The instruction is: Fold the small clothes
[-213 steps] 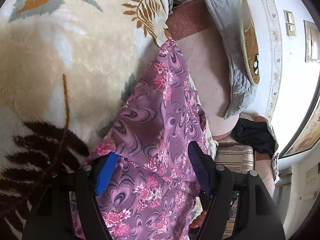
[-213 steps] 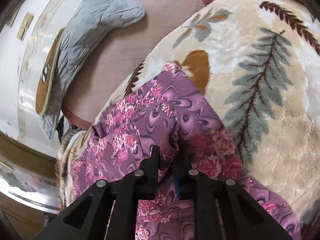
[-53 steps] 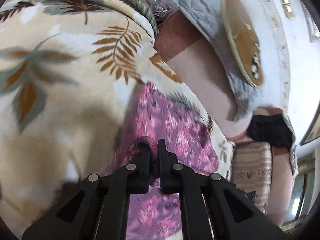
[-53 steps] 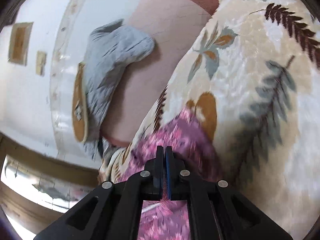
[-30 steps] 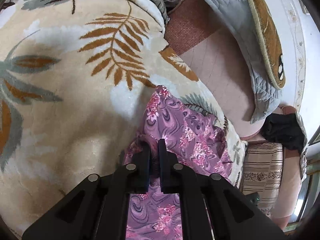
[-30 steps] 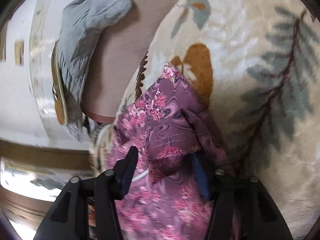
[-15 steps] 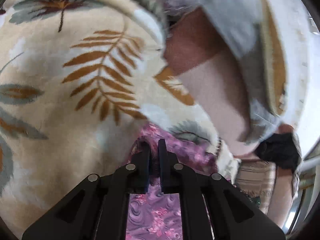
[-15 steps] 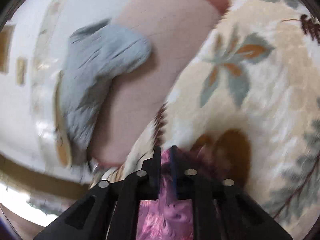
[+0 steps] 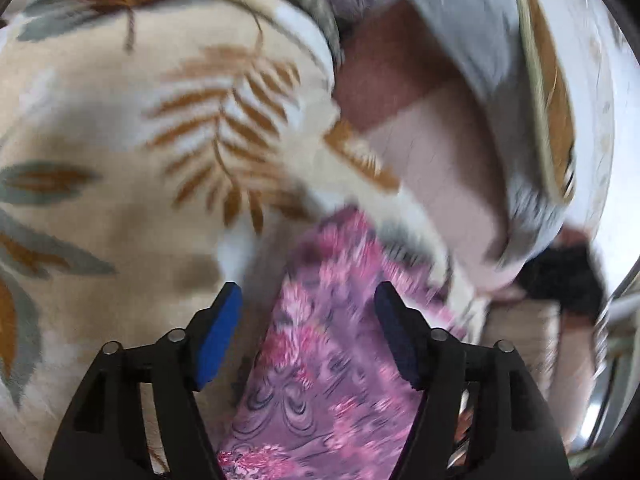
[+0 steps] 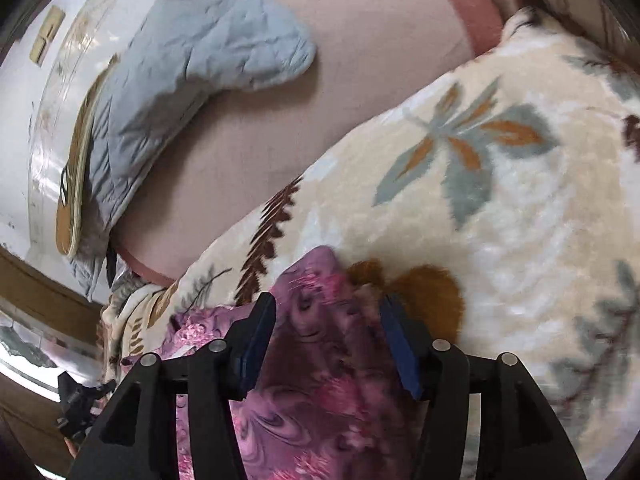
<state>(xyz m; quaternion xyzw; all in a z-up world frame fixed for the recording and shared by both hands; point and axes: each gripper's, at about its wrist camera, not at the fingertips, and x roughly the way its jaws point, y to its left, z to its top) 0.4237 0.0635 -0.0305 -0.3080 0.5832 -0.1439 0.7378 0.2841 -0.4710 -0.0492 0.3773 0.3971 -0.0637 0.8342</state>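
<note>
Jaws on both grippers are spreading apart right now. Left gripper [image 9: 306,320] shows blue pads wide, purple-pink floral cloth garment [image 9: 328,360] lying between them w/ no pad pressing on it. Right gripper [image 10: 326,336] is the same: pads apart, garment's folded tip between them, not pinched as far as the view shows.

Biggest thing in view is the cream plush blanket w/ brown, orange & grey-green leaf print [image 10: 500,220], covering the near and right part of the scene. Beyond it, at the far side, a plain pink sheet [image 10: 360,80], w/ a grey quilted pad edged in tan [image 10: 192,68] lying on it by the white wall. A black bundle of fabric [image 9: 560,280] sits far right in the left wrist view; too blurred to tell what it is.

Garment rests on the blanket, near edge, its pointed corner aimed away from both cameras. It looks doubled over already, so at least one fold seems laid down and let go. Left to do, probably: another fold or smoothing; can't tell final shape since most of it is under the grippers.

No brand, label or readable writing anywhere.
</note>
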